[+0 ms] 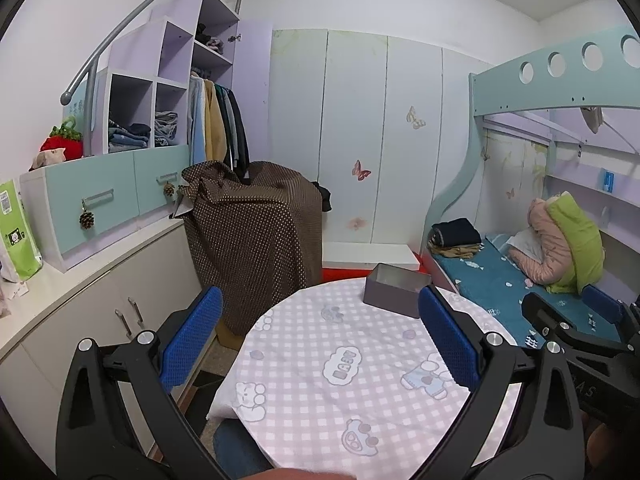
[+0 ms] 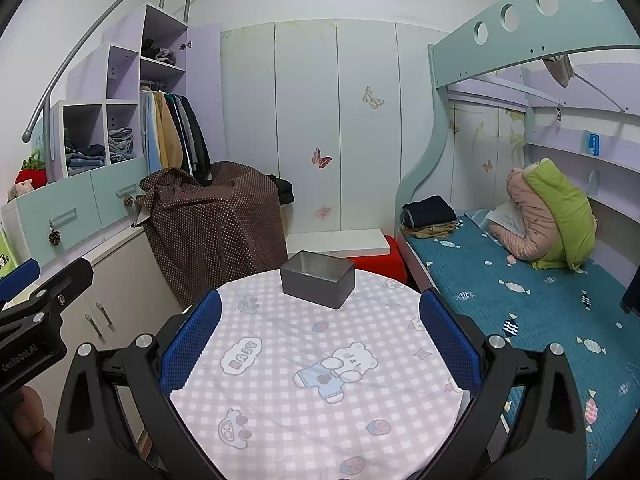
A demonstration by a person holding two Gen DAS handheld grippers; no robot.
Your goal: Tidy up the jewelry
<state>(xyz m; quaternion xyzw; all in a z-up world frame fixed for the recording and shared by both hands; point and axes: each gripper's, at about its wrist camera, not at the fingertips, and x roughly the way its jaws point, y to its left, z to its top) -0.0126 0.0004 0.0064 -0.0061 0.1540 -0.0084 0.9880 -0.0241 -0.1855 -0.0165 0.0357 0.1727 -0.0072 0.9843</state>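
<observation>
Left tool (image 1: pixel 320 332) wide open, empty | right tool (image 2: pixel 320 332) wide open, empty | grey box (image 2: pixel 317 279) on table (image 2: pixel 280 380)

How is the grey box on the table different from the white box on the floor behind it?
The grey box is dark, tall-sided and open-topped; the white box is pale, low and flat, with a closed top. The grey box stands on the checked tablecloth at the table's far edge, while the white box lies lower, beyond the table, against a red item. Both are rectangular, and neither gripper touches either.
</observation>
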